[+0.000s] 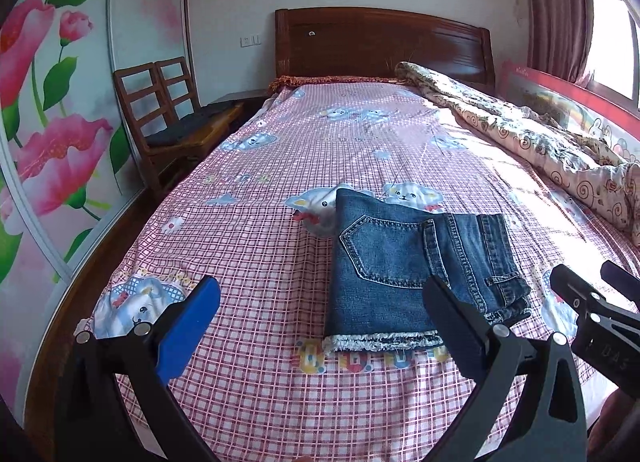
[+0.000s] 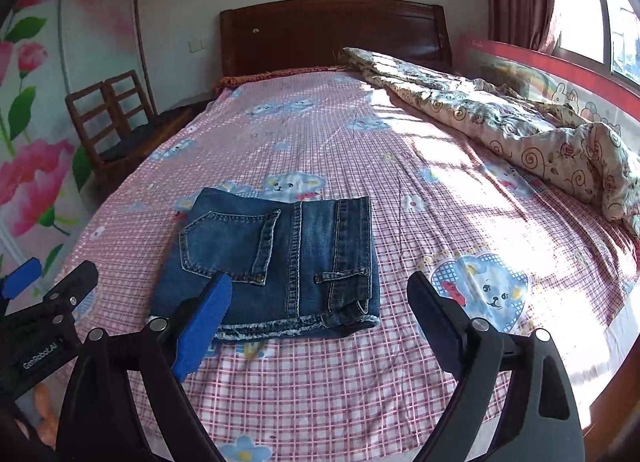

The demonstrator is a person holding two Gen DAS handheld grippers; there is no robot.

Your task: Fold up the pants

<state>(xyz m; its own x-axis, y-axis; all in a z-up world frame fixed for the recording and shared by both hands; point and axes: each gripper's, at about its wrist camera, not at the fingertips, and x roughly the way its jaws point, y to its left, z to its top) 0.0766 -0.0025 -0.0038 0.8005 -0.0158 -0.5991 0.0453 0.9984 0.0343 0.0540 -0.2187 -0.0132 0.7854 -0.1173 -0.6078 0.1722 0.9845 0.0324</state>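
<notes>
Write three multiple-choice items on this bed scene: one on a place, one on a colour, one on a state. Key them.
1. Where does the folded blue denim pants bundle lie?
A. on the wooden chair
B. on the pink checked bedsheet
C. on the floral quilt

2. What colour is the pad on each gripper's left finger?
A. blue
B. red
C. white

3. How do the left gripper and right gripper stand?
A. both shut on denim
B. one shut
C. both open, holding nothing

Key: B, sheet shows all round the bundle; A, blue pad visible in both views; C, wide gaps between fingers, bundle untouched.
</notes>
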